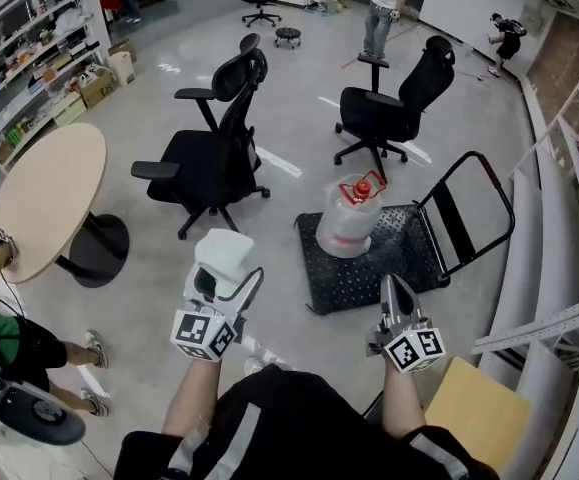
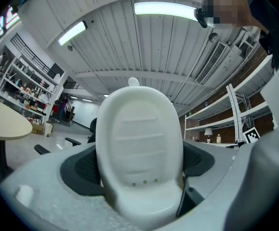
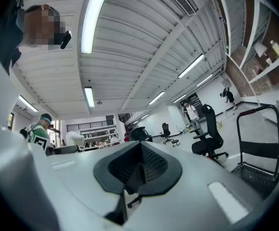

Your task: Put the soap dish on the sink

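**A:** where's the soap dish at rn?

**B:** Clamped in the left gripper, 1 jaw pressed on each side. It's held up in the air over the floor. White, oval, 3 tiny dots near its lower end.

**A:** and the right gripper?

**B:** Jaws squeezed together, nothing between them. Just past it there's a black cart on the floor with a water jug at its far left corner, and an office chair further left.
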{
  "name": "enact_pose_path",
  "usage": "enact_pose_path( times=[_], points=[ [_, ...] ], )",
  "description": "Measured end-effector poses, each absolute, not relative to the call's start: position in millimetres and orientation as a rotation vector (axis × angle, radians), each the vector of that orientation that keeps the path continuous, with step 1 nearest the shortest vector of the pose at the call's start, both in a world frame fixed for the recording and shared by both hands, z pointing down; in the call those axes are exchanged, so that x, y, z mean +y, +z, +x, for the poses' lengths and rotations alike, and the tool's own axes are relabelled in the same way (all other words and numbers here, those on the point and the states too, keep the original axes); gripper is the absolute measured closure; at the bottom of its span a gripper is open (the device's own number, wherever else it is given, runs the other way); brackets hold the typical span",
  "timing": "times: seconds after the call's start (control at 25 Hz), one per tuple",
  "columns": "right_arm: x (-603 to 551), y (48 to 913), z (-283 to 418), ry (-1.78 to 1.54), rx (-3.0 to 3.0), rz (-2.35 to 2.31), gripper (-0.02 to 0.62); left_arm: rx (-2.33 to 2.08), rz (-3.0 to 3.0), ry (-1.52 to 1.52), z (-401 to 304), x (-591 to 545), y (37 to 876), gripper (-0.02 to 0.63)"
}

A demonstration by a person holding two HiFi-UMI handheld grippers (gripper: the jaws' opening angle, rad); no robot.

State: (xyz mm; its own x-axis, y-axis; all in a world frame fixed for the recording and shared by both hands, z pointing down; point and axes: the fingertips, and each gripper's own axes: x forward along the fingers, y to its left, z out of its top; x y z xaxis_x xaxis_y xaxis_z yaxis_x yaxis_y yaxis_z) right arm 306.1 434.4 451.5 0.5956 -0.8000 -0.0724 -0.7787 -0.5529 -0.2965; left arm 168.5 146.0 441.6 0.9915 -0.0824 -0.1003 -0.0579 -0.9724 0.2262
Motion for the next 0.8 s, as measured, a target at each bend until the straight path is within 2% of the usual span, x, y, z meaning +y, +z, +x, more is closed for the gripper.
enact_pose_path(
  times=[0.8],
  points=[
    [240, 460, 278, -0.130, 1.637, -2.316, 0.589, -0.488, 2.905, -0.199, 75, 10, 451, 0.137]
  ],
)
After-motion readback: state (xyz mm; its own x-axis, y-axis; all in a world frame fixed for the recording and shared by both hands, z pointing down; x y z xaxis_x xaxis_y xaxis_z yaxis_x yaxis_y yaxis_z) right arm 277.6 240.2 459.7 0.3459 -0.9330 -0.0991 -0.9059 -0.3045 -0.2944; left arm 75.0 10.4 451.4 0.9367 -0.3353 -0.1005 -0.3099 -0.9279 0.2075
